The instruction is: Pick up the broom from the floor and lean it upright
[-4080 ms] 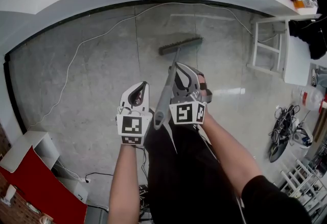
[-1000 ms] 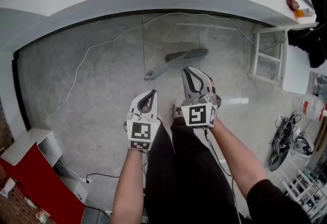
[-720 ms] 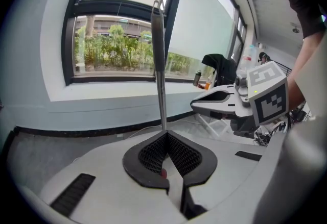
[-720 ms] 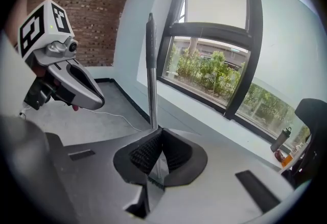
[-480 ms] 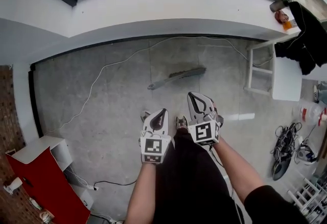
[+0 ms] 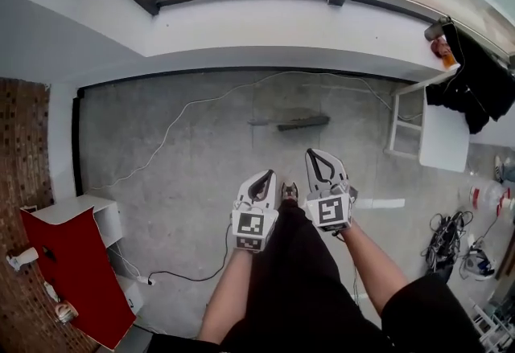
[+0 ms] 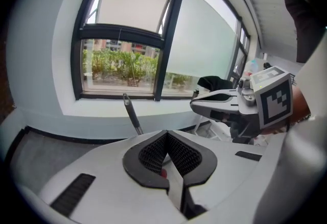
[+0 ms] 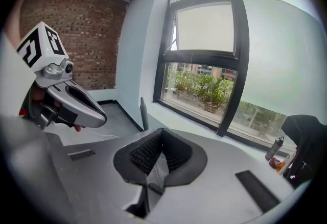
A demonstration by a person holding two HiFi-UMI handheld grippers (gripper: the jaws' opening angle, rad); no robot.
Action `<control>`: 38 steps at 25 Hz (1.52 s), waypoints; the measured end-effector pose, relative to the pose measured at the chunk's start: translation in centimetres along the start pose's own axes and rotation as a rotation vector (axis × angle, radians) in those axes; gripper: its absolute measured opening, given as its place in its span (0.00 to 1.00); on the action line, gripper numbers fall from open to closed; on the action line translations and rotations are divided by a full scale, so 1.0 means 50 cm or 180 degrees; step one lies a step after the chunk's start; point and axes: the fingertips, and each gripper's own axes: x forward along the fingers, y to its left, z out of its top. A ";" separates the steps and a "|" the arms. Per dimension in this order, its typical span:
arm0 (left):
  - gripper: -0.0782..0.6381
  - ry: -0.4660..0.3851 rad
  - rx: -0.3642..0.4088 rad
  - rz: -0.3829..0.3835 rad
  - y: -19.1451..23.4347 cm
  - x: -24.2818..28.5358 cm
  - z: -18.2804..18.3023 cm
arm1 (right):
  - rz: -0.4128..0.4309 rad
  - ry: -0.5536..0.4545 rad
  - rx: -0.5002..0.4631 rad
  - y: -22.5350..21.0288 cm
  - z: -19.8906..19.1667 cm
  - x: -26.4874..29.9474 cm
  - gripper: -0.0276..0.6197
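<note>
Grey concrete floor (image 6: 161, 174) runs up to a white wall beneath a dark-framed window (image 7: 127, 39), with a strip of red brick wall (image 8: 87, 34) at the left side of the room. At the floor's far edge, against the white wall under the window sill, stands the long grey-handled broom with a dark bristle head (image 6: 299, 124). From the head view it is strongly foreshortened, while both gripper views show its handle (image 7: 132, 115) (image 8: 143, 113) rising nearly upright with a slight tilt in front of the wall. Whether the handle's tip touches the wall I cannot tell. Both tools hang well apart from the broom, nearer the person, above the black trousers (image 6: 298, 287). The white left gripper (image 6: 268, 177) (image 7: 166, 133) has its ribbed black pads pressed together with nothing between them. The white right gripper (image 6: 315, 156) (image 8: 162, 131) is just beside it, likewise closed tight and empty. A thin white cable (image 6: 185, 112) snakes across the floor toward its left edge. A white open-framed stool (image 6: 410, 128) stands by the floor's right edge, and a black garment (image 6: 475, 78) lies on the sill above it. A red-fronted white cabinet (image 6: 72, 271) occupies the near left corner.
</note>
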 end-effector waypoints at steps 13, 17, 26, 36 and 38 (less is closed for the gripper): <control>0.12 -0.0185 0.0159 0.0122 -0.008 -0.161 0.057 | -0.0115 -0.0323 -0.0103 0.058 0.128 -0.106 0.05; 0.12 -0.0431 0.0030 0.0291 0.008 -0.259 0.088 | -0.0322 -0.0447 -0.0083 0.083 0.182 -0.179 0.05; 0.12 -0.0943 0.0137 0.0119 -0.042 -0.429 0.136 | -0.0810 -0.0783 0.0164 0.164 0.296 -0.348 0.05; 0.12 -0.1184 0.0239 -0.0205 -0.121 -0.506 0.141 | -0.0976 -0.1031 0.0452 0.215 0.352 -0.499 0.05; 0.12 -0.1228 0.0271 -0.0229 -0.129 -0.519 0.148 | -0.0963 -0.1003 0.0407 0.221 0.345 -0.516 0.05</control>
